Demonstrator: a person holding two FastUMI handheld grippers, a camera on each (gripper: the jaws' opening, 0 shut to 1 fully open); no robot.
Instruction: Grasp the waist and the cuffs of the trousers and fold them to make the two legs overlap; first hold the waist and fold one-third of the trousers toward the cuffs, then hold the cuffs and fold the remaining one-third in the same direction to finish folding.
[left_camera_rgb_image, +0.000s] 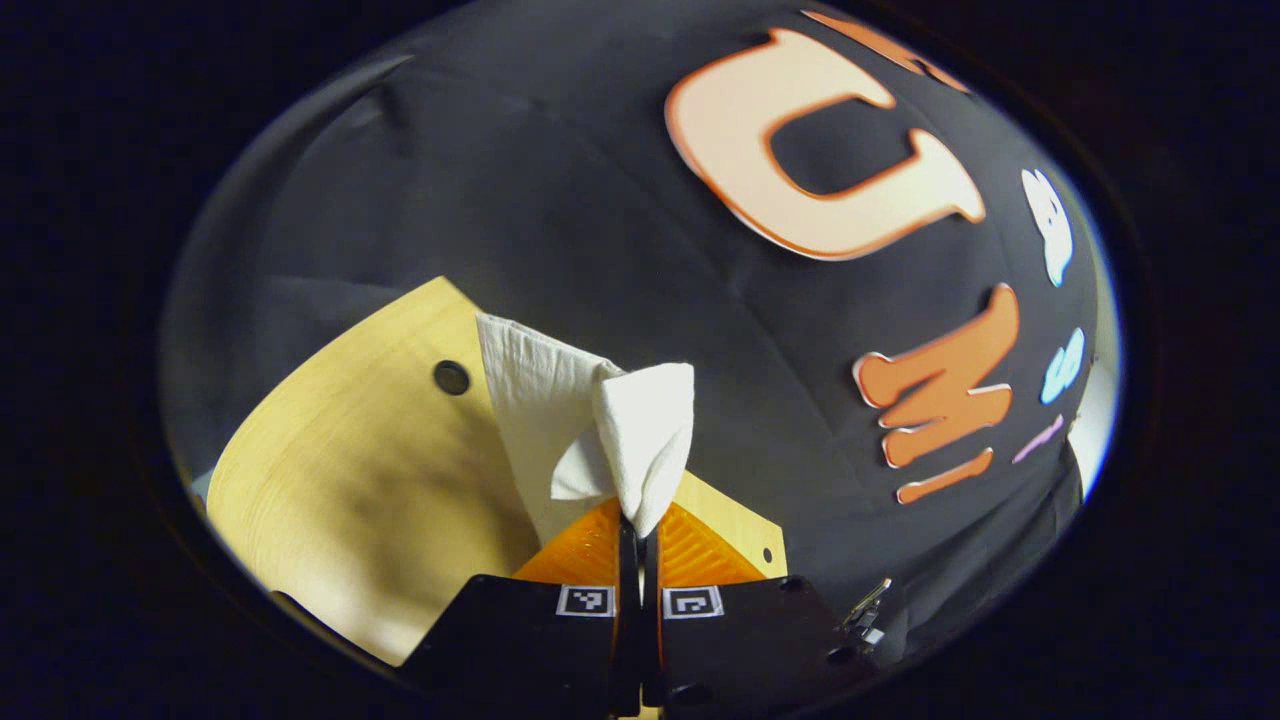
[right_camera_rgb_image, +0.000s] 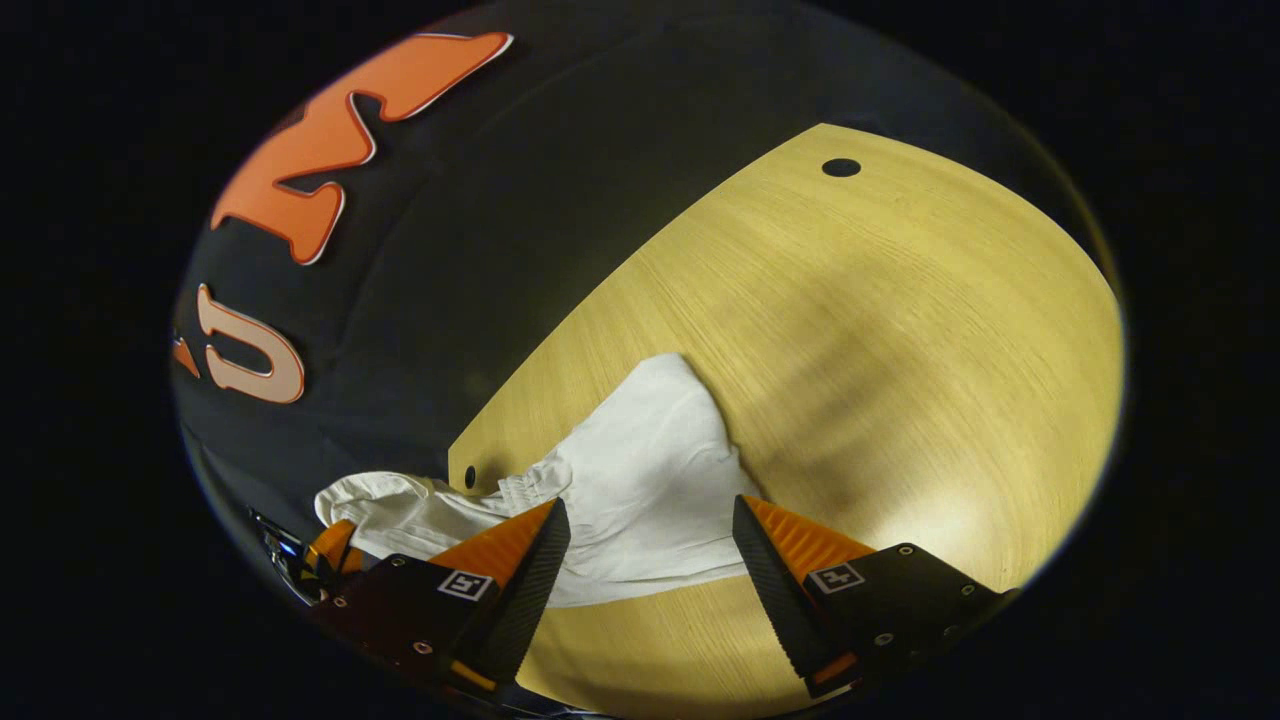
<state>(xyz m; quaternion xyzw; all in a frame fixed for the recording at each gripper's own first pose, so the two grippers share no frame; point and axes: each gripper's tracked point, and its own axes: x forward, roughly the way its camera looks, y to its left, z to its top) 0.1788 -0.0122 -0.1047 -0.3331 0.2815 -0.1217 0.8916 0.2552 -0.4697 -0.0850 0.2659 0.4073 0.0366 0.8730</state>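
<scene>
**Left tongs pinching trousers, right tongs open above them**

While the left tongs (left_camera_rgb_image: 640, 535) sit at the bottom of the left gripper view, the two fingers are closed almost together with only a thin slit between them, and a bunched corner of the white trousers (left_camera_rgb_image: 640, 440) is clamped between the tips. Cloth stands up from the pinch in a folded peak, lifted off the bench (left_camera_rgb_image: 350, 480). Behind the peak, more of the trousers trails back and left over the light wood surface. A dark round hole (left_camera_rgb_image: 451, 377) in the bench top sits just beside the cloth's left edge. Past the bench edge is the black cloth wall.

Right gripper view: right tongs (right_camera_rgb_image: 650, 545) are wide open, nothing between the fingers. Trousers (right_camera_rgb_image: 640, 490) lie crumpled on the bench (right_camera_rgb_image: 850, 350) right past the tips, spanning the gap between the fingers. Cloth stretches left, past the bench corner, toward the other tongs (right_camera_rgb_image: 330, 548) at the lower left edge, which touch that end of it. Cannot tell waist from cuff at either end. Far part of the bench has another round hole (right_camera_rgb_image: 841, 167) near its corner.
</scene>
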